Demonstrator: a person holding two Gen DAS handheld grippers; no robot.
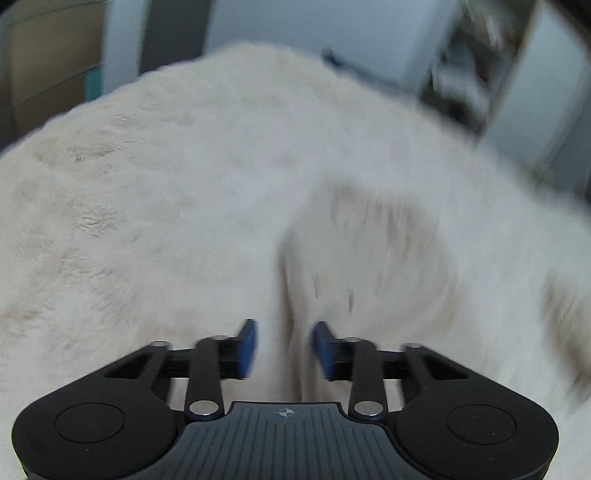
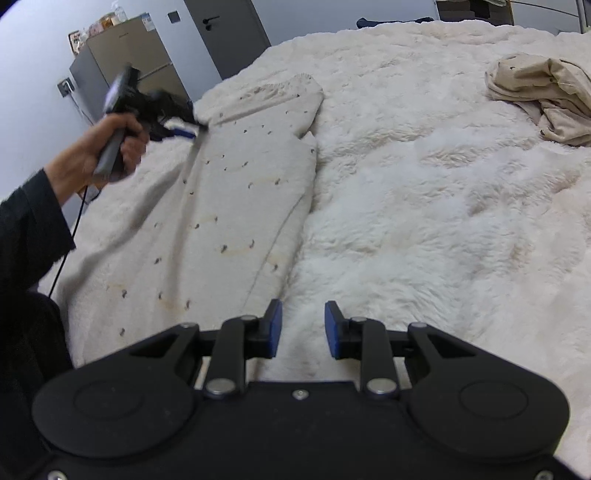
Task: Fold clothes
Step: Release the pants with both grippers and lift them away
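- A cream garment (image 2: 236, 192) with small dark specks lies spread flat on a white fluffy blanket (image 2: 424, 221), filling the left half of the right wrist view, long axis running from 7 o'clock toward 12 o'clock.
- Its far end shows a fuzzy edge, and a step in its right edge sits near the top third.
- In the left wrist view the garment (image 1: 369, 258) is blurred, lying from the centre toward 3 o'clock, with a fold running down between the fingertips.
- The left gripper (image 2: 184, 129) is at the garment's far left corner, at 10 o'clock in the right wrist view; blur hides whether its pads press the cloth there.
- In its own view the left gripper (image 1: 283, 347) has its blue pads (image 1: 248, 349) standing moderately apart, cloth between them but with gaps at both pads.
- A hand (image 2: 107, 155) in a dark sleeve (image 2: 29, 221) holds that gripper's handle, a black cable (image 2: 64, 254) hanging below it.
- The right gripper (image 2: 303, 328) hovers at the garment's near right edge, at 6 o'clock, fingers narrowly apart with only blanket seen between them.
- A second, beige garment (image 2: 543, 99) lies crumpled on the blanket at 2 o'clock, well apart from the first.
- Beyond the blanket, a grey cabinet (image 2: 129, 62) stands at 11 o'clock and a dark door (image 2: 229, 33) at 12 o'clock.
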